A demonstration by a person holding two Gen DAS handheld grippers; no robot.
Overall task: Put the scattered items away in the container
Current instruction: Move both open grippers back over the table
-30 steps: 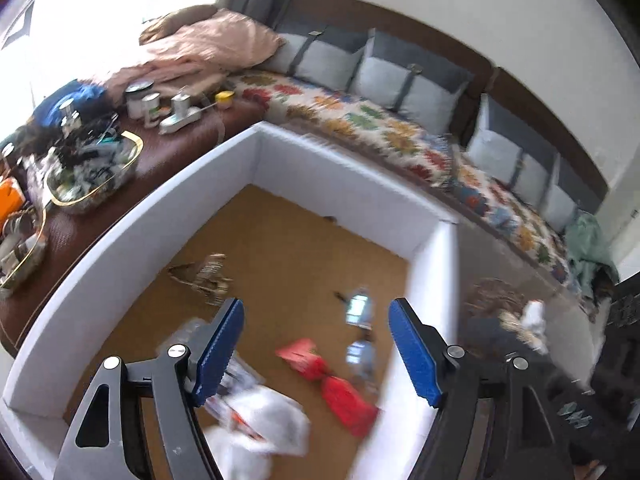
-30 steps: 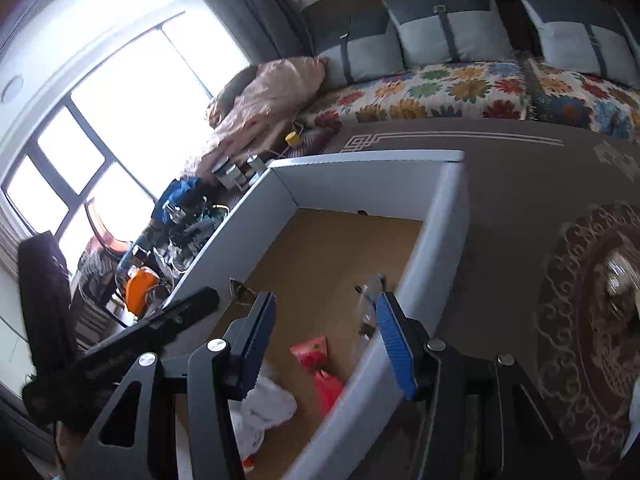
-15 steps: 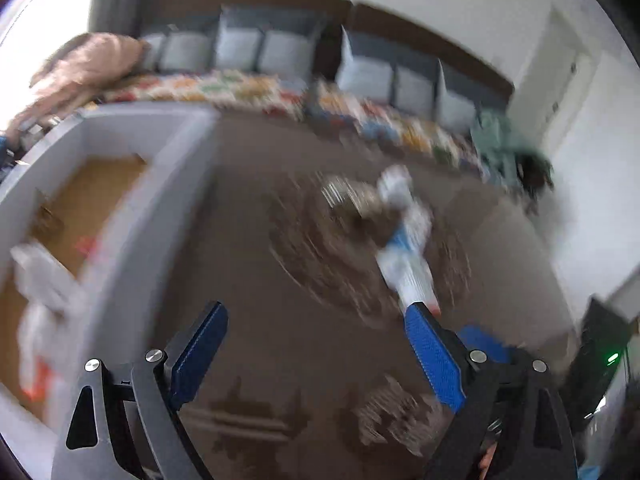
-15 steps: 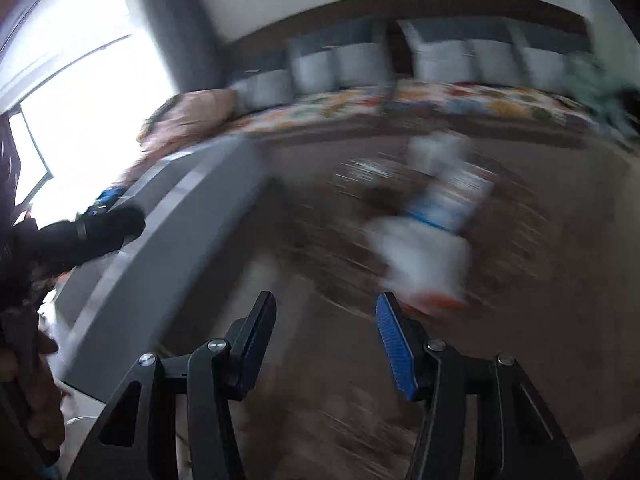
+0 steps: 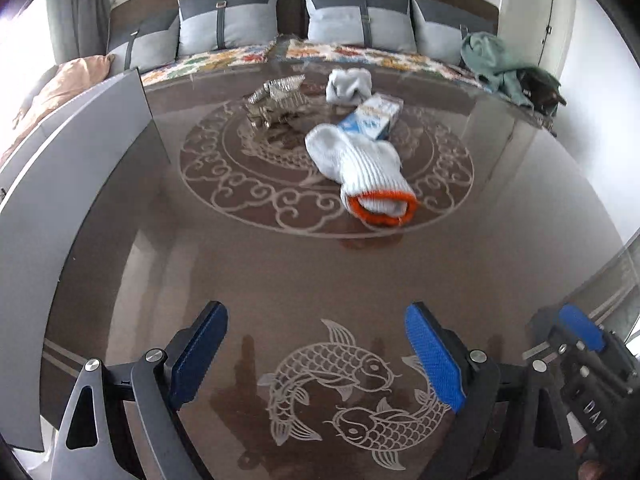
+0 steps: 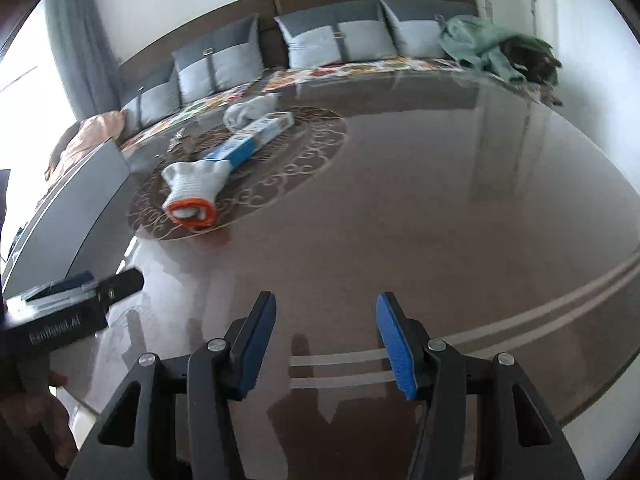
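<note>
- Left gripper (image 5: 316,360): two fingers, black linkage arms, blue textured pads (image 5: 434,362) on the inner faces.
- Silver round-head screws at the finger pivots, one per link, with triangular cut-outs in the outer arms.
- Right gripper (image 6: 326,346): same build, black frame, blue ribbed pads (image 6: 396,350), silver screws at the joints.
- Right pads look narrower edge-on; same blue as the left.
- Left unit's body seen from the right wrist camera: black housing, white lettering on the side, too blurred to read.
- Right unit seen from the left wrist camera: black block, silver screws, partial white lettering, blue pad on top.
- Hand (image 6: 24,420) on the left handle: only partly visible, no sleeve in view.
</note>
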